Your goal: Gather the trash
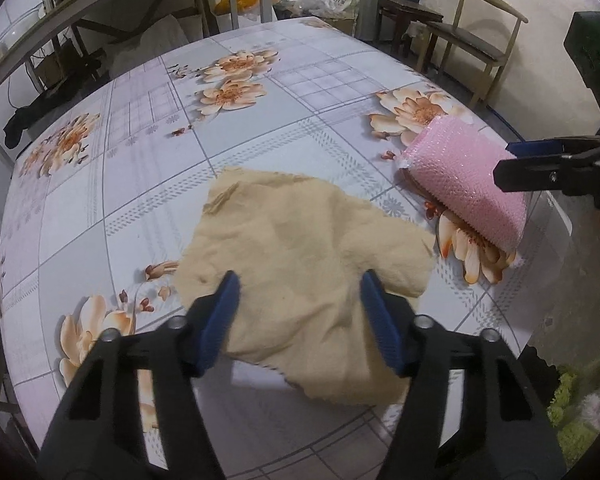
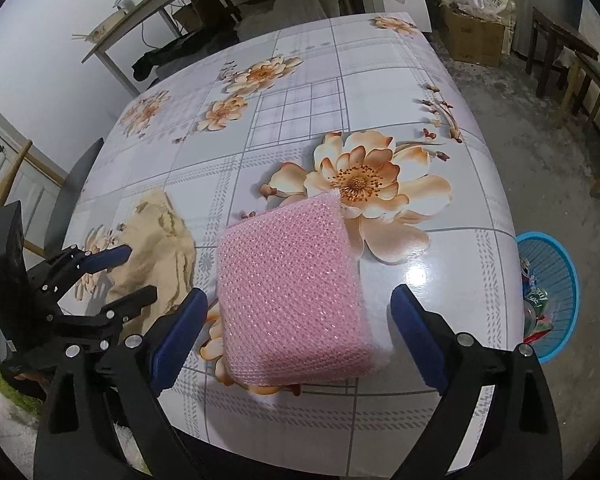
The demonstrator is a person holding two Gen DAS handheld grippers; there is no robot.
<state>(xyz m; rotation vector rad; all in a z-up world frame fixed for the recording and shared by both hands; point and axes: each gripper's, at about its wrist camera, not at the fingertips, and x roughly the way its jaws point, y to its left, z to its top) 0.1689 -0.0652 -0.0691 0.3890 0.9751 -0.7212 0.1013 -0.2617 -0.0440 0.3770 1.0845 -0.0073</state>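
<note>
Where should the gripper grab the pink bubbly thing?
Probably across its two long sides near the end nearest the right gripper. The pink bubble-wrap pad lies flat, already between the open fingers, so come straight forward and low over the table.

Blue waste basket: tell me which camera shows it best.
The right wrist view. The blue waste basket stands on the floor past the table's right edge, its mesh wall and the colourful wrappers inside visible, though the table cuts off its left side. The left wrist view does not show it at all.
</note>
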